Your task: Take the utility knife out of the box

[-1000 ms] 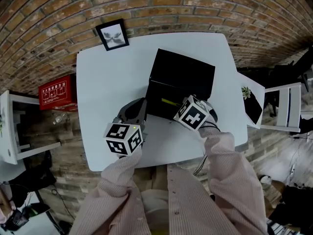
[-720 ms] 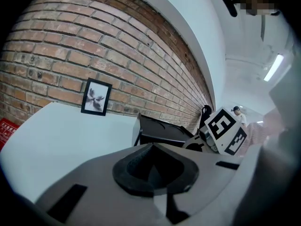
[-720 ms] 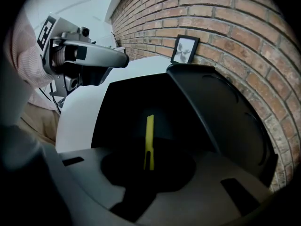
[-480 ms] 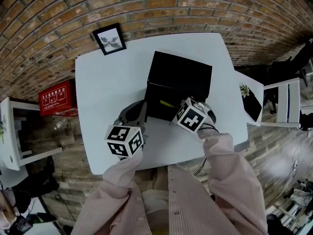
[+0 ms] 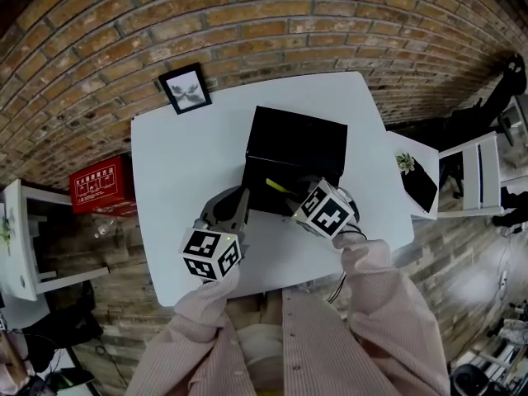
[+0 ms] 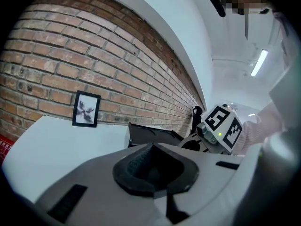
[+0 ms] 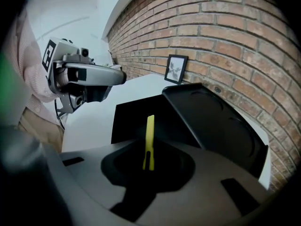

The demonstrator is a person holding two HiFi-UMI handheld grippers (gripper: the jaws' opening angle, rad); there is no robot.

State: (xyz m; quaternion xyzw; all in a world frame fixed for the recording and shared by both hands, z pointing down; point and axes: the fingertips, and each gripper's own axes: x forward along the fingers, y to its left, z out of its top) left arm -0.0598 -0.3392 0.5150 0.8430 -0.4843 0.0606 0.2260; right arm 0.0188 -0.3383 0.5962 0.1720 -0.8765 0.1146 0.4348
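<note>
A slim yellow utility knife (image 7: 149, 142) stands nearly upright, pinched at its lower end in the right claw (image 7: 149, 165), whose jaws have just been closing onto it. The knife is just above the front part of an open black box (image 5: 293, 151), and its free end points towards the box's raised lid. The box sits near the middle of a white surface (image 5: 177, 151). The left claw (image 6: 153, 168) is clenched with nothing in it. It lies low on the surface against the box's near left corner, beside the right claw. Each claw carries a cube with square markers and is held by an arm in a pale striped sleeve (image 5: 375, 291). A small framed picture (image 5: 185, 87) leans at the far edge of the surface, against a brick wall (image 5: 247, 15).
</note>
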